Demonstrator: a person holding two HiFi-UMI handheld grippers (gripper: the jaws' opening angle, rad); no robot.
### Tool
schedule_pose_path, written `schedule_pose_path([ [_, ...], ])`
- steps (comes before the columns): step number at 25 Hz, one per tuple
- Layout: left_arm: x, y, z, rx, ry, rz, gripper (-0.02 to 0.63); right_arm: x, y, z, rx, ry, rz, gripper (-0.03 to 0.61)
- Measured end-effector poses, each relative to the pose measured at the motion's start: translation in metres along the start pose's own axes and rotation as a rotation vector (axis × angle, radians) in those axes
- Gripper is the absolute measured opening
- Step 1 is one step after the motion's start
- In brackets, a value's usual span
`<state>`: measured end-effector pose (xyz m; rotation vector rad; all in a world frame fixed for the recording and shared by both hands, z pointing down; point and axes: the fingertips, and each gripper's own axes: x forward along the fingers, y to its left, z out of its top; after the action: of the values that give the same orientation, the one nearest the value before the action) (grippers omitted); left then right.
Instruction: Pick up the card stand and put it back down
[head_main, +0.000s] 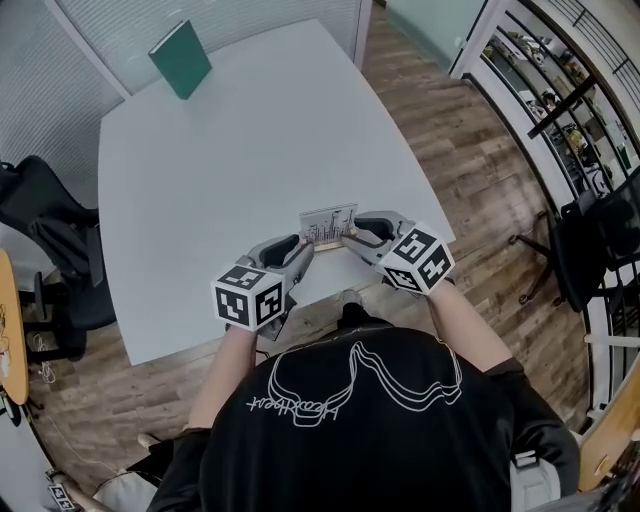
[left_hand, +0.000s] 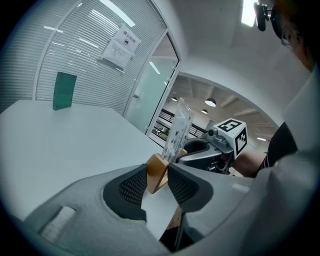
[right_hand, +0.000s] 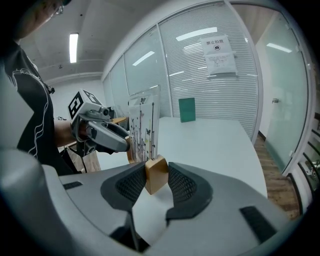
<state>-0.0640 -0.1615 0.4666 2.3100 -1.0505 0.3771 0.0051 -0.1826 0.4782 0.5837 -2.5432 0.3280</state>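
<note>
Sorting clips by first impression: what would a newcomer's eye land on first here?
First, the card stand near the front edge of the white table. Its wooden base is pinched at one end by the left claw and at the other by the right claw, and a printed card stands upright in it. Next comes the green board, standing alone at the table's far end.
</note>
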Motion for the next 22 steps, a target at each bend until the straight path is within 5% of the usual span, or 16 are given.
schedule_pose_path([
  [22,0.110,0.082,-0.016,-0.074,0.103,0.078,0.135,0.078,-0.105,-0.043,-0.042,0.097,0.069,0.143],
])
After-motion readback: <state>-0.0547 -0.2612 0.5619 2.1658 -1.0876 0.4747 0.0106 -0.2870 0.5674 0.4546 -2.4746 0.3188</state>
